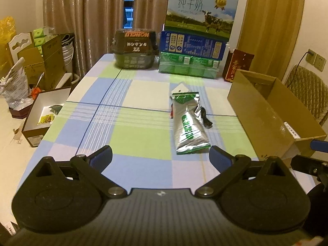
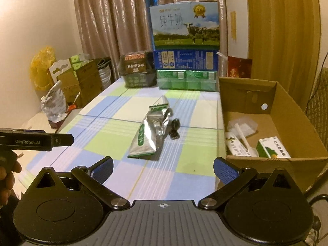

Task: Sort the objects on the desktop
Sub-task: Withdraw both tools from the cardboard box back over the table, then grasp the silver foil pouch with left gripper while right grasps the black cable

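Note:
A silver and green foil pouch [image 1: 189, 123] [image 2: 150, 133] lies flat on the checked tablecloth [image 1: 131, 135] [image 2: 127, 127], with a small black cable [image 1: 206, 120] [image 2: 174, 130] coiled at its right side. An open cardboard box [image 1: 264, 114] [image 2: 291, 121] stands at the table's right edge; inside it lie two green and white medicine boxes [image 2: 272, 147] and a clear plastic item [image 2: 243, 126]. My left gripper [image 1: 161, 155] is open and empty just short of the pouch's near end. My right gripper [image 2: 163, 168] is open and empty, near the box's front corner.
Stacked milk cartons [image 1: 196, 32] [image 2: 185, 47] and a dark wrapped pack [image 1: 134, 49] [image 2: 138, 71] line the table's far end, a red box [image 1: 237, 65] beside them. Cardboard boxes and bags [image 1: 39, 67] crowd the floor at left. A quilted chair [image 1: 309, 90] stands right. A hand [image 2: 8, 172] holds the left gripper.

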Demonstrator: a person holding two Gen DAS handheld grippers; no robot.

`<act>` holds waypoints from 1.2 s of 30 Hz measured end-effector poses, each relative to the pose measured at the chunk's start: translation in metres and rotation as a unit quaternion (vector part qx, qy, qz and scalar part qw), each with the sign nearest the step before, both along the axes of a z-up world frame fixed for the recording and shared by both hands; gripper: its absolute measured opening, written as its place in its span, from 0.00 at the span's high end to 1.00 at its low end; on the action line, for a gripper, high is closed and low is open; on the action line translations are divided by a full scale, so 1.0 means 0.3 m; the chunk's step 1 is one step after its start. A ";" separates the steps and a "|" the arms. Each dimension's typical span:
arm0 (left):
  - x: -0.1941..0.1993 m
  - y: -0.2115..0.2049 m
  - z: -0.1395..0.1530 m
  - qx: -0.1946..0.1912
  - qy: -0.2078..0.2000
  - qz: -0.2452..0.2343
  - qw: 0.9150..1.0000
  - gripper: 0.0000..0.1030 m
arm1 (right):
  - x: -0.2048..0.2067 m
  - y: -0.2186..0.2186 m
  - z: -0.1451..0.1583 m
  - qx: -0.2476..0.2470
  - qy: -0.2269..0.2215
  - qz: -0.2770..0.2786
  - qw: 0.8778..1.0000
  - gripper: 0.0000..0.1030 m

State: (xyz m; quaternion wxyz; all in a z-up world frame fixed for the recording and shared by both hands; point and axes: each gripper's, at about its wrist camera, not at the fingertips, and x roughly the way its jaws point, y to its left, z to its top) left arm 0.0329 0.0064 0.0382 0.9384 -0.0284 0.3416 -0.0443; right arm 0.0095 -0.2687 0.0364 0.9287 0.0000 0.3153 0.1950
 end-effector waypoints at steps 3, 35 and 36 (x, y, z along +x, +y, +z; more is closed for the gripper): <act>0.005 0.004 -0.012 0.002 0.006 0.003 1.000 0.02 | 0.009 0.020 -0.015 -0.003 0.003 0.006 1.000 0.02; 0.414 -0.009 -0.177 0.005 0.053 -0.079 0.995 0.01 | 0.387 0.225 -0.296 -0.081 0.035 0.043 0.995 0.33; 0.432 -0.015 -0.187 0.003 0.054 -0.083 0.995 0.01 | 0.402 0.225 -0.302 -0.080 0.038 0.040 0.995 0.34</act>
